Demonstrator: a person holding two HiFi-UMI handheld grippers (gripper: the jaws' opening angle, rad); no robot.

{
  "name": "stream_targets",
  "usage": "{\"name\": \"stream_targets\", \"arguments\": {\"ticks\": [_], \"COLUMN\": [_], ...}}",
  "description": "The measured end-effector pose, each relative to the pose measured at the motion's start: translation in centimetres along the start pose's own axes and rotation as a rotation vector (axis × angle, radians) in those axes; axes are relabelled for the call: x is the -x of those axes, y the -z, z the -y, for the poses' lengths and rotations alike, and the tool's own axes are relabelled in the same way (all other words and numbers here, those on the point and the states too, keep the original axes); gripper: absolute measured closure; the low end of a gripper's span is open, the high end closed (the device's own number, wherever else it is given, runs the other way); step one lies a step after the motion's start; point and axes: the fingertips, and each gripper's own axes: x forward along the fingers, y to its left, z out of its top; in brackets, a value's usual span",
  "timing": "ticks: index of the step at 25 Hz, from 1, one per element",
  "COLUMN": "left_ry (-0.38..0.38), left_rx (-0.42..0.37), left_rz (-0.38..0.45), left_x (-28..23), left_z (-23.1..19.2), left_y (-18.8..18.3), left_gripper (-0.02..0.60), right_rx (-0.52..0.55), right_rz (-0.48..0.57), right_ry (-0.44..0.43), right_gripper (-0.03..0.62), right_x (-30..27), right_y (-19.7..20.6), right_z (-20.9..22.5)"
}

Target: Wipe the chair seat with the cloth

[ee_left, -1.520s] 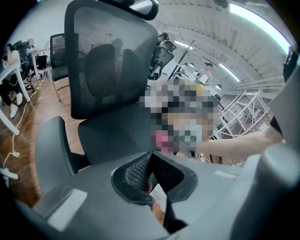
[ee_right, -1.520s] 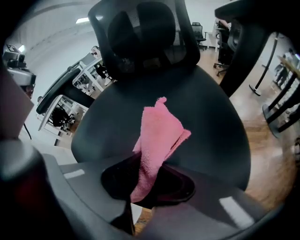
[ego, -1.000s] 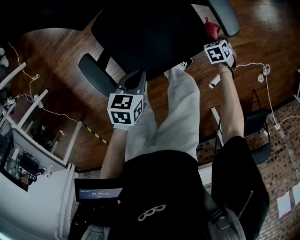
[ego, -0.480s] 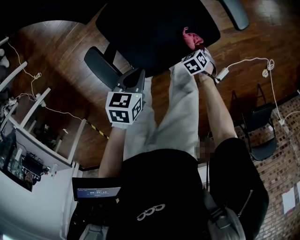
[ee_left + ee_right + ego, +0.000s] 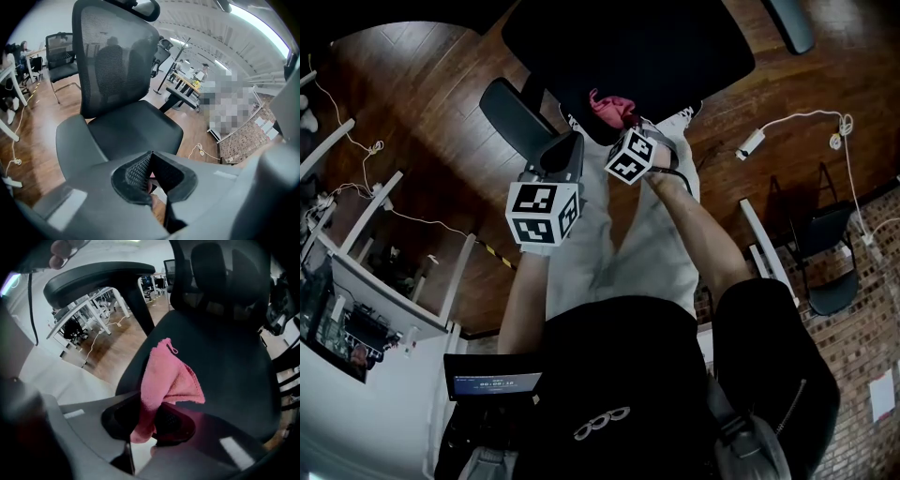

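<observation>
The black office chair's seat [image 5: 628, 47] fills the top of the head view. My right gripper [image 5: 619, 127] is shut on a pink cloth [image 5: 612, 105] at the seat's near edge, towards its left side. In the right gripper view the cloth [image 5: 168, 376] hangs out of the right gripper [image 5: 147, 420] over the seat [image 5: 220, 362]. My left gripper [image 5: 567, 155] hovers beside the left armrest [image 5: 516, 117], short of the seat. In the left gripper view the left gripper [image 5: 151, 154] is shut with nothing in it, facing the seat [image 5: 136, 131] and the mesh backrest [image 5: 115, 61].
The chair stands on a wooden floor [image 5: 422, 112] with white cables [image 5: 787, 122] trailing across it. White desks [image 5: 356, 234] stand at the left, a second dark chair [image 5: 825, 253] and a brick wall [image 5: 862, 375] at the right. The person's legs [image 5: 647, 234] are just below the seat.
My right gripper has carried the pink cloth leftward along the seat's near edge, from its right side to near its left. The left gripper has barely moved.
</observation>
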Motion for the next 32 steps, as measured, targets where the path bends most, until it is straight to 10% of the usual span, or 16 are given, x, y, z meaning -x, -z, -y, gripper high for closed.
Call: {"name": "stream_targets", "arguments": {"ticks": [9, 32], "left_ry": [-0.010, -0.008], "left_rx": [0.017, -0.013], "left_rz": [-0.004, -0.028], "left_x": [0.4, -6.1], "left_z": [-0.5, 9.2], "left_y": [1.3, -0.2], "left_gripper": [0.588, 0.588], "right_rx": [-0.042, -0.312], "right_rz": [0.125, 0.066], "right_ry": [-0.399, 0.076], "right_gripper": [0.525, 0.525], "right_x": [0.2, 8.6], "right_y": [-2.6, 16.8], "right_z": [-9.9, 26.4]}}
